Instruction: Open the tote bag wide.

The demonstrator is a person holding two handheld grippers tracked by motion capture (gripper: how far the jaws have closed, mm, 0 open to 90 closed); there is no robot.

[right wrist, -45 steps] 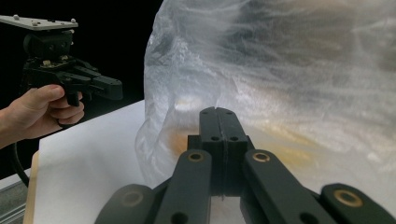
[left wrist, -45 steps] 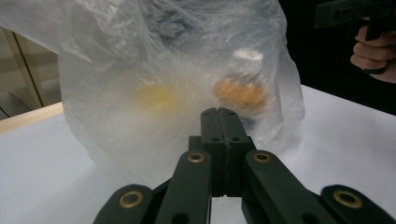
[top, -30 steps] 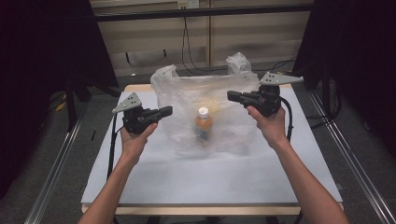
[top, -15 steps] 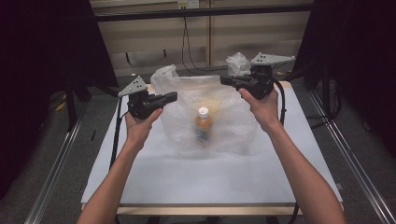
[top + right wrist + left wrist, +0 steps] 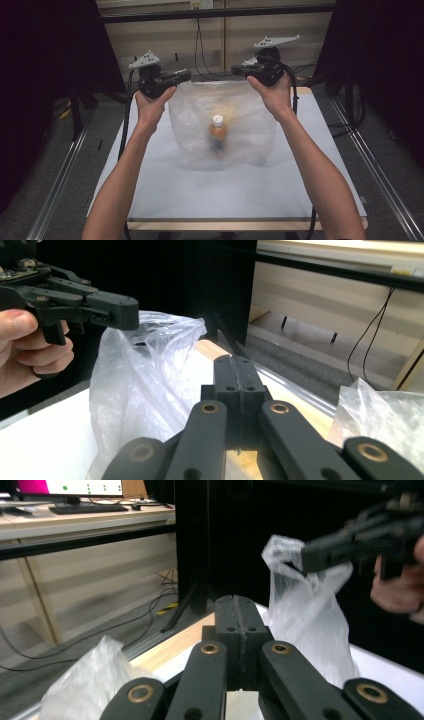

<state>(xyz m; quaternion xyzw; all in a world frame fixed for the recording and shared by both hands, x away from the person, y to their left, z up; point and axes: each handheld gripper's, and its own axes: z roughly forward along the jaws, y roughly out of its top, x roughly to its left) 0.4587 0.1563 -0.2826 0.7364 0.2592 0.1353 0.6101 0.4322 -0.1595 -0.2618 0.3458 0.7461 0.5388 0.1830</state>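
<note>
Pinching one clear bag [image 5: 222, 125] aloft, two tongs, left [image 5: 186, 75] and right [image 5: 237, 70], one bottle [image 5: 217, 133] inside.

One clear plastic bag [image 5: 225, 125], one orange bottle with a white cap [image 5: 217, 134] inside it, two black hand-held grippers, left [image 5: 186, 76] and right [image 5: 236, 70], one white counter [image 5: 200, 190].

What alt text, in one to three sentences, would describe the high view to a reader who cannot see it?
Two hand-held grippers, left and right, hold a clear plastic bag up by its top corners over a white table. A bottle with a white cap stands inside the bag.
</note>
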